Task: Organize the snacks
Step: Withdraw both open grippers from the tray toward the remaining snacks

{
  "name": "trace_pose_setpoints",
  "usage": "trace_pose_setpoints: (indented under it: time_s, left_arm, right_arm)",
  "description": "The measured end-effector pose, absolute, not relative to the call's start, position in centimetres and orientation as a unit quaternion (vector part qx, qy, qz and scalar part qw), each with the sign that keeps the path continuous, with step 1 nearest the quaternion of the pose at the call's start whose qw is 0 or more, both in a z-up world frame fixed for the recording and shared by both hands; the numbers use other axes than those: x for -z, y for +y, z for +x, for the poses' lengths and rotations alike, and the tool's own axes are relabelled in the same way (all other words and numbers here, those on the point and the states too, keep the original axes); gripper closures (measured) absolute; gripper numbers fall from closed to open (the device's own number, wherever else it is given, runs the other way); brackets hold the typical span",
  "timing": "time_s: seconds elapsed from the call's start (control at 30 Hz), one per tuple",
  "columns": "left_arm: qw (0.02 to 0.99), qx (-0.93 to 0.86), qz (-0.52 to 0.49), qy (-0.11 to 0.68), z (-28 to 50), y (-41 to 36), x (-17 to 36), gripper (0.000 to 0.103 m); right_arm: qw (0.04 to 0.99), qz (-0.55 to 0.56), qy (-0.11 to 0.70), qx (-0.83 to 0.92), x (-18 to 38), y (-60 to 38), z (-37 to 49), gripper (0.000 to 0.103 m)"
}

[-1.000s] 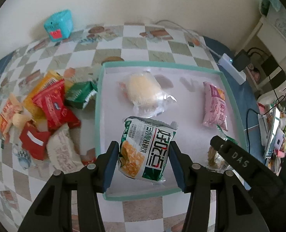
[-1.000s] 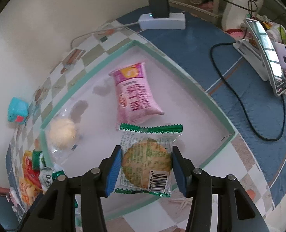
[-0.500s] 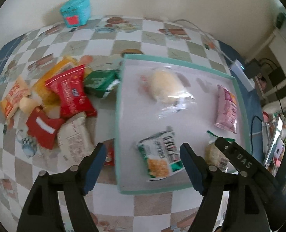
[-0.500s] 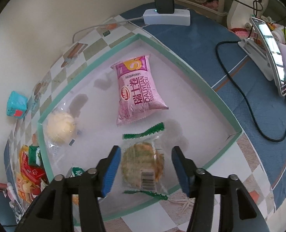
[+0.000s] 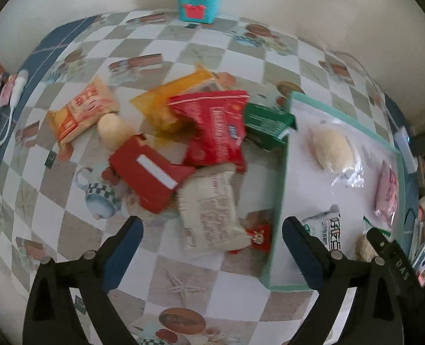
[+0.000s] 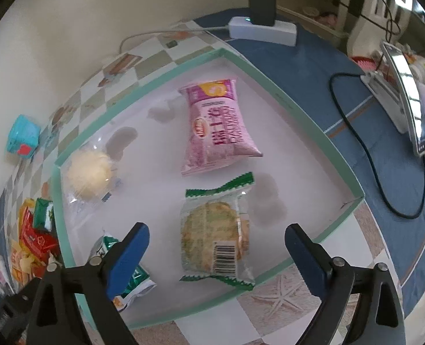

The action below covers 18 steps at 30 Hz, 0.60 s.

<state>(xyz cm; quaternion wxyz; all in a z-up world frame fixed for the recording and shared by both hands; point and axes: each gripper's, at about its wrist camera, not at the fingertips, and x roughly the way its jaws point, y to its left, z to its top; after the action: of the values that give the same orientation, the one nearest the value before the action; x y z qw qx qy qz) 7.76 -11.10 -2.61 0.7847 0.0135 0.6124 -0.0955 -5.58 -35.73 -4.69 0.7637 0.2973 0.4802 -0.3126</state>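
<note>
A teal-rimmed white tray (image 6: pixel 293 103) holds a pink packet (image 6: pixel 218 129), a round bun in clear wrap (image 6: pixel 87 172), a clear-wrapped cracker (image 6: pixel 212 235) and a green-white packet (image 6: pixel 131 279). My right gripper (image 6: pixel 216 241) is open above the cracker, not touching it. My left gripper (image 5: pixel 212 238) is open over a white packet (image 5: pixel 209 210) in the snack pile left of the tray (image 5: pixel 278 189). The pile holds a red packet (image 5: pixel 215 129), a red box (image 5: pixel 149 172), a yellow bag (image 5: pixel 172 97), an orange packet (image 5: pixel 80 112) and a green packet (image 5: pixel 267 123).
A teal tin (image 5: pixel 199 0) stands by the wall. A white power strip (image 6: pixel 261 30) with a black plug, a black cable (image 6: pixel 365 143) and a phone on a stand (image 6: pixel 405 97) lie right of the tray. The right gripper's arm (image 5: pixel 396 267) shows beside the tray.
Both grippers opened and let go: the green-white packet and the cracker now lie in the tray. The left gripper swung left to the snack pile. The right gripper pulled back slightly.
</note>
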Motion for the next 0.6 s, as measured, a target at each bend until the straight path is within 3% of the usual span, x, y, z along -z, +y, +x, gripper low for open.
trace_pose_setpoints:
  time_s: [0.1,0.6]
  left_arm:
    - [0.785,0.087,0.003,0.613,8.1,-9.6,2.5,0.006]
    - [0.814,0.016,-0.005,0.580,9.9,-1.9,0.7,0.006]
  right_arm:
    - [0.771,0.292,0.473,0.310,4.2,-34.9,-5.6,0.000]
    - [0.837,0.251,0.409,0.262,0.4,-30.6,-4.5,0.000]
